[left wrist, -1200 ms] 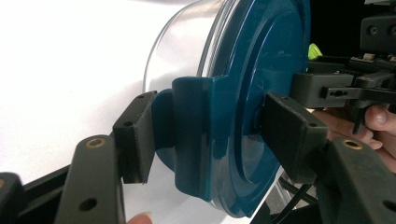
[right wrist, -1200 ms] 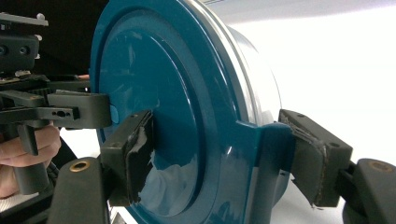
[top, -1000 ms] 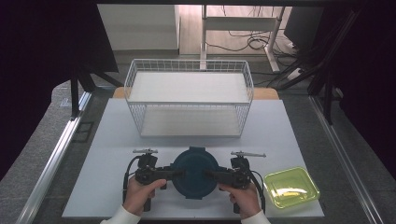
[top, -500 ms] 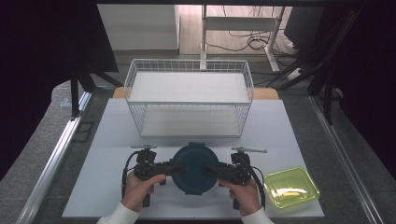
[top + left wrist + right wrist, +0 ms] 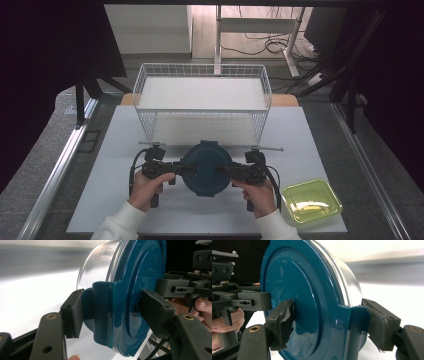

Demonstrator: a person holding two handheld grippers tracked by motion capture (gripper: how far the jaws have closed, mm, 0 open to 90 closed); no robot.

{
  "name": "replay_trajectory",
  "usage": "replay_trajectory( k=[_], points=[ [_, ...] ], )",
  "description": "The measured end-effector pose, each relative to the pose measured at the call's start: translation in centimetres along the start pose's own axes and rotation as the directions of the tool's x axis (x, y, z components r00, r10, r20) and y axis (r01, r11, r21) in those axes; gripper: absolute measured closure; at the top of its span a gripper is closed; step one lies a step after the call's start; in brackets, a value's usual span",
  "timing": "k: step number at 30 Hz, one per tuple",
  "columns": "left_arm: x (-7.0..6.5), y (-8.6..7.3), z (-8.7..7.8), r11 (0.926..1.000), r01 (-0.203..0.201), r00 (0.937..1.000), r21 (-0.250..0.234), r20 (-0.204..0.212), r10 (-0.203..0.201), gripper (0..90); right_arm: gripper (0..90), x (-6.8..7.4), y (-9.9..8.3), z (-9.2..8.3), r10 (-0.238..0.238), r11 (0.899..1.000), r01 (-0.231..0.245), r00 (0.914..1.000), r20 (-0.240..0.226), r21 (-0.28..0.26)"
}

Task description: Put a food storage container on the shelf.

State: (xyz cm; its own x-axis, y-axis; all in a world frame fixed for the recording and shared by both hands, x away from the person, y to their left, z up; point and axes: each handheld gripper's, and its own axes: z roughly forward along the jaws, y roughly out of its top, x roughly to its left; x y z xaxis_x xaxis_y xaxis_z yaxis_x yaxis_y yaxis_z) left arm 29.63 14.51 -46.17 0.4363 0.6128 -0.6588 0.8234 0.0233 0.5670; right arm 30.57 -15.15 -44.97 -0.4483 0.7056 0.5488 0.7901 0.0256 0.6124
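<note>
Teal lid, high view: the round container with its teal lid sits between the two claws, just in front of the white wire basket, over the white desk; whether it has left the desk is hard to tell from above.
Left claw, high view: the left claw meets the container's left edge, the person's hand behind it.
Right claw, high view: the right claw meets the opposite edge; a yellow-green tray lies well to the right of the container.
Left gripper view: the left claw is clamped across the lid's rim at a latch tab, one pad on the clear bowl side, one on the lid face.
Right gripper view: the right claw pinches the rim the same way at the far tab.
Step in hand: judged as a two-claw carry of the lidded container, probably bound for the basket.
Next move: both claws must travel together and level, keeping pressure even, so the rim does not slip or twist, and clear the basket's front wall.
</note>
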Motion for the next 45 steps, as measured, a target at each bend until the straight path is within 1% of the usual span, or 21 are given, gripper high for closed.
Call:
replay_trajectory(
  k=[3, 10, 16, 18, 24, 27, 29, 32, 36, 38, 45],
  points=[
    [0.2, 0.5, -0.4, 1.0000, -0.001, 1.0000, -0.004, 0.004, 0.001, 38.7, 28.2, 0.3, 0.6, 0.2, -0.007, 1.000, 0.007, 1.0000, 0.002, -0.003],
    [-0.2, 1.7, -1.3, 0.9997, -0.009, 0.9999, -0.021, 0.005, 0.009, 38.7, 28.2, 1.3, 2.0, 0.0, -0.031, 0.999, 0.031, 0.9995, 0.004, -0.010],
    [-1.1, 2.6, -2.1, 0.9988, -0.035, 0.9993, -0.036, -0.012, 0.034, 38.7, 28.2, 1.9, 2.9, -0.3, -0.039, 0.999, 0.038, 0.9992, -0.009, -0.029],
    [-1.4, 2.9, -2.4, 0.9986, -0.034, 0.9994, -0.042, -0.009, 0.034, 38.8, 28.2, 2.1, 3.2, -0.6, -0.040, 0.999, 0.039, 0.9992, -0.009, -0.035],
    [-2.5, 3.4, -3.1, 0.9971, -0.061, 0.9981, -0.046, -0.012, 0.060, 38.8, 28.2, 3.0, 3.7, -1.6, -0.052, 0.997, 0.051, 0.9986, -0.008, -0.050],
    [-2.9, 3.6, -3.6, 0.9959, -0.068, 0.9976, -0.059, -0.011, 0.068, 38.9, 28.2, 3.4, 3.8, -2.0, -0.049, 0.997, 0.048, 0.9987, -0.013, -0.059],
    [-2.9, 3.7, -3.6, 0.9963, -0.060, 0.9982, -0.061, 0.001, 0.060, 39.0, 28.2, 3.7, 4.0, -2.2, -0.055, 0.996, 0.054, 0.9985, -0.006, -0.065],
    [-2.6, 3.9, -3.6, 0.9968, -0.052, 0.9985, -0.061, 0.011, 0.053, 39.1, 28.3, 4.0, 4.4, -2.3, -0.067, 0.996, 0.067, 0.9977, 0.007, -0.054],
    [-2.5, 4.4, -3.7, 0.9965, -0.051, 0.9986, -0.066, 0.009, 0.051, 39.1, 28.3, 4.0, 5.0, -2.1, -0.075, 0.996, 0.075, 0.9972, 0.007, -0.051],
    [-2.5, 4.6, -3.7, 0.9962, -0.054, 0.9985, -0.068, 0.007, 0.054, 39.0, 28.3, 4.0, 5.3, -2.0, -0.071, 0.996, 0.071, 0.9975, 0.004, -0.053],
    [-2.5, 5.4, -3.8, 0.9966, -0.050, 0.9985, -0.065, 0.018, 0.051, 39.1, 28.3, 4.2, 5.9, -2.2, -0.074, 0.995, 0.075, 0.9972, 0.014, -0.063]
  ],
)
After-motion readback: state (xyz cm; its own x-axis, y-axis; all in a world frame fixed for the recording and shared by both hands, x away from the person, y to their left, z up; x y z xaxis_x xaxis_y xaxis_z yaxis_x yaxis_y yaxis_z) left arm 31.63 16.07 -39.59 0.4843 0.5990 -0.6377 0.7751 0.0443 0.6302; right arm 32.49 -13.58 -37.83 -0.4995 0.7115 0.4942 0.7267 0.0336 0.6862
